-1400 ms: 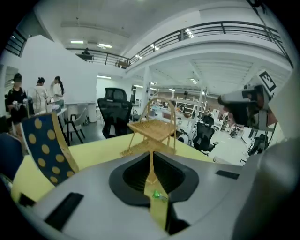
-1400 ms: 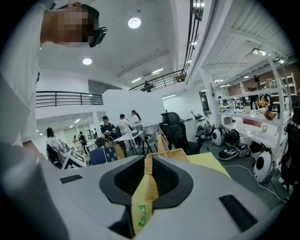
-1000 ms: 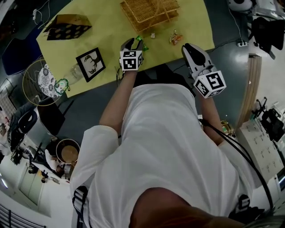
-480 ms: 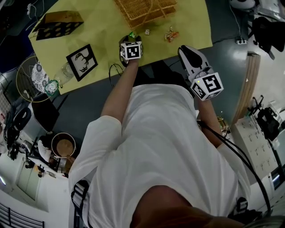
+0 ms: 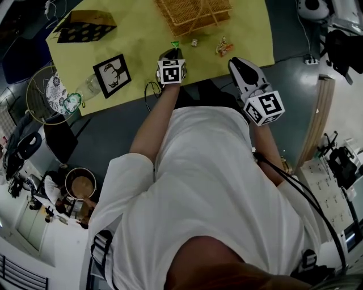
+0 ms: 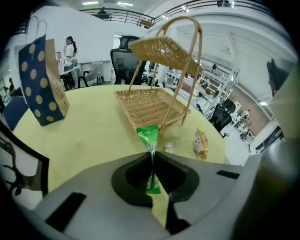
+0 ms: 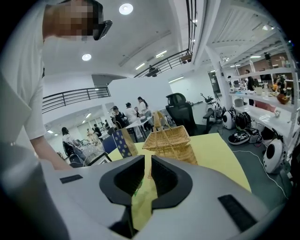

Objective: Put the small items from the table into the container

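A green snack packet stands upright between my left gripper's jaws, which are closing, with the pads pressing on its middle. In the head view the green snack packet pokes out beyond the left gripper, just in front of the wicker basket. A small wrapped candy and an orange snack packet lie on the yellow table beside the wicker basket. My right gripper hovers at the table's near edge, its jaws nearly together with nothing between them; in its own view the right gripper points at the wicker basket.
A dark polka-dot paper bag stands at the table's far left, and a framed deer picture lies near the front edge with a plastic bottle beside it. The basket has a tall handle and a raised upper tier.
My left gripper has dipped toward the table in front of the basket, and the green packet now sits between its jaws. The right gripper has stayed in place.
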`<state>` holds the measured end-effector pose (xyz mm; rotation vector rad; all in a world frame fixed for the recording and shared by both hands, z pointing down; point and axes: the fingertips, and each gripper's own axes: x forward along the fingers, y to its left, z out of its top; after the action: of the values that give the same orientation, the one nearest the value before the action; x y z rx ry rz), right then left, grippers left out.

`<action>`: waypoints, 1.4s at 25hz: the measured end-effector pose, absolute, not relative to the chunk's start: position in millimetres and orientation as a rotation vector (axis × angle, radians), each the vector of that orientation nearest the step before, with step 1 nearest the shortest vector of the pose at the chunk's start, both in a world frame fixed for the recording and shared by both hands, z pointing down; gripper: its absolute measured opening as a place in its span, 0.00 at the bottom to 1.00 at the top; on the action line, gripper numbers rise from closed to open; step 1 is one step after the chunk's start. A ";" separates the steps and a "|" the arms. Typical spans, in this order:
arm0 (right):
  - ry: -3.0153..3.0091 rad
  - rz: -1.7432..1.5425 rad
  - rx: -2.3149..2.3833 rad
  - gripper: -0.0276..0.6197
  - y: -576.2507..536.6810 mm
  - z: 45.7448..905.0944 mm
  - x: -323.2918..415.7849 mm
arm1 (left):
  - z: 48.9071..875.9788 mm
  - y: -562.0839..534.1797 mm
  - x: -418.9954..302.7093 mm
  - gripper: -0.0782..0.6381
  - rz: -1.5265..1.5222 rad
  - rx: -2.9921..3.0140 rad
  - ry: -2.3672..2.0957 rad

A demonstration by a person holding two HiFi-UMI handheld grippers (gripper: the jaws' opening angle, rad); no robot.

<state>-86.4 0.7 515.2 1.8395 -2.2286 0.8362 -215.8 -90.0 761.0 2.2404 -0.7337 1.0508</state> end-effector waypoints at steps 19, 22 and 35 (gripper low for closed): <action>-2.324 0.668 1.864 0.11 -39.2 473.6 -86.2 | 557.7 -167.5 -191.4 0.14 0.681 2.510 -0.743; -2.316 0.664 1.873 0.11 -40.8 473.1 -81.3 | 537.6 -183.9 -175.2 0.14 0.596 2.560 -0.696; -2.264 0.677 1.918 0.11 -33.2 475.7 -58.4 | 528.4 -218.3 -129.7 0.14 0.446 2.581 -0.634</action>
<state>-58.4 -33.2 475.7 1.9176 -2.2640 0.6767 -129.7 -218.3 528.4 2.5805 -0.6336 0.4458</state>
